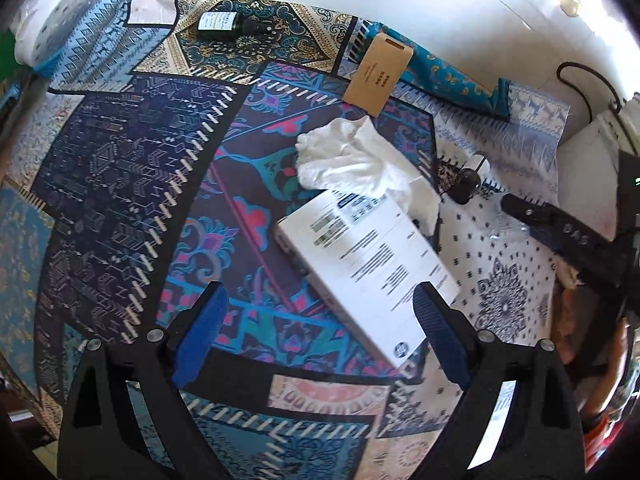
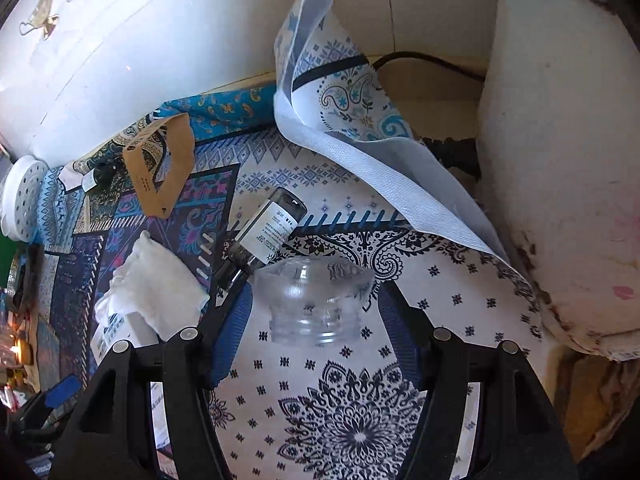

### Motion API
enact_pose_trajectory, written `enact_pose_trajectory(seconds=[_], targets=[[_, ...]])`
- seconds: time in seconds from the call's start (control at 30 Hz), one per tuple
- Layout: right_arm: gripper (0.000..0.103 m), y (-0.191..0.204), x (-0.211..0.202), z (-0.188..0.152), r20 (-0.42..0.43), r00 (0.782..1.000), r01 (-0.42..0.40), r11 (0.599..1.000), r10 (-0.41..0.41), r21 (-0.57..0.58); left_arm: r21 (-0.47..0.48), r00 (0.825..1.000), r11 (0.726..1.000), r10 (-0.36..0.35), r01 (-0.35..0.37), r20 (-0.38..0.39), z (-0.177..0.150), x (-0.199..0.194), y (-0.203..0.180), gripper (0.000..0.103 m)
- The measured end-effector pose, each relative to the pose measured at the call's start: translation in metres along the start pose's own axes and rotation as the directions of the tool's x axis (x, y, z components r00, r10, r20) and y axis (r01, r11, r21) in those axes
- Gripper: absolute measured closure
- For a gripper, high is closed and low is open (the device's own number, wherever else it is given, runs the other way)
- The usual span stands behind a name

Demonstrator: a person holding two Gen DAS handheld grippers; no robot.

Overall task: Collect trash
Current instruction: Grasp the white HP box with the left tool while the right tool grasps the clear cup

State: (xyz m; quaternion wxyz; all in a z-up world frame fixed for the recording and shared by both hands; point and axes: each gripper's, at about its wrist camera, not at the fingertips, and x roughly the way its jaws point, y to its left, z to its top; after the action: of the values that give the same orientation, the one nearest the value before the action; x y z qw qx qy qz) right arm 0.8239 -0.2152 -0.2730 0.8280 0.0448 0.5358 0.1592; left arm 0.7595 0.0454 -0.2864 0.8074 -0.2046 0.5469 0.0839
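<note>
My left gripper is open above a patterned cloth, its right finger over the near end of a white printed box. A crumpled white tissue lies just beyond the box. My right gripper is open around a clear plastic cup piece lying on the cloth; I cannot tell if the pads touch it. A dark bottle with a white label lies just beyond it, and shows in the left view. The tissue and box lie to the left.
A brown card sleeve and a second dark bottle lie farther back. A white perforated disc sits far left. A lifted cloth corner and a white wall edge stand at right.
</note>
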Motion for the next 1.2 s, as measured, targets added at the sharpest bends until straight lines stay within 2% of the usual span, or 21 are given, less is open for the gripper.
enact_pose_trajectory(seconds=[0.13,0.3,0.47,0.6,0.67,0.87,1.03,1.2], targets=[[0.043,-0.003,0.008,-0.002,-0.018,0.999,-0.028,1.000,0.028,-0.002,-0.011,1.000,1.000,-0.023,0.023,-0.016,0.007,0.009,-0.012,0.009],[0.043,-0.007,-0.003,-0.009,0.018,0.999,-0.034,0.999,0.035,-0.021,-0.021,0.997,0.999,-0.043,0.042,-0.057,0.018,0.026,-0.031,0.009],[0.043,-0.014,-0.024,-0.025,0.037,0.999,-0.013,0.999,0.015,-0.046,-0.029,0.998,0.999,0.025,-0.027,-0.063,0.028,0.046,-0.048,0.009],[0.043,-0.016,-0.036,-0.034,0.047,0.999,-0.008,0.998,0.011,-0.055,0.039,0.993,0.995,0.099,-0.097,-0.058,0.027,0.059,-0.065,0.009],[0.043,-0.016,-0.041,-0.037,0.052,0.999,-0.006,0.998,0.009,-0.058,0.062,0.993,0.993,0.102,-0.099,-0.051,0.024,0.059,-0.069,0.009],[0.043,-0.009,-0.054,-0.046,0.071,0.997,-0.002,0.997,0.008,-0.083,0.137,0.994,0.988,0.085,-0.075,-0.070,-0.001,0.051,-0.065,0.009],[0.043,-0.004,-0.063,-0.052,0.081,0.996,-0.022,0.994,0.030,-0.106,0.222,0.985,0.967,0.147,-0.124,-0.093,-0.031,0.045,-0.048,0.009],[0.043,0.002,-0.072,-0.061,0.089,0.995,-0.031,0.991,0.043,-0.127,0.166,0.985,0.979,0.140,-0.122,-0.102,-0.057,0.031,-0.029,0.009]])
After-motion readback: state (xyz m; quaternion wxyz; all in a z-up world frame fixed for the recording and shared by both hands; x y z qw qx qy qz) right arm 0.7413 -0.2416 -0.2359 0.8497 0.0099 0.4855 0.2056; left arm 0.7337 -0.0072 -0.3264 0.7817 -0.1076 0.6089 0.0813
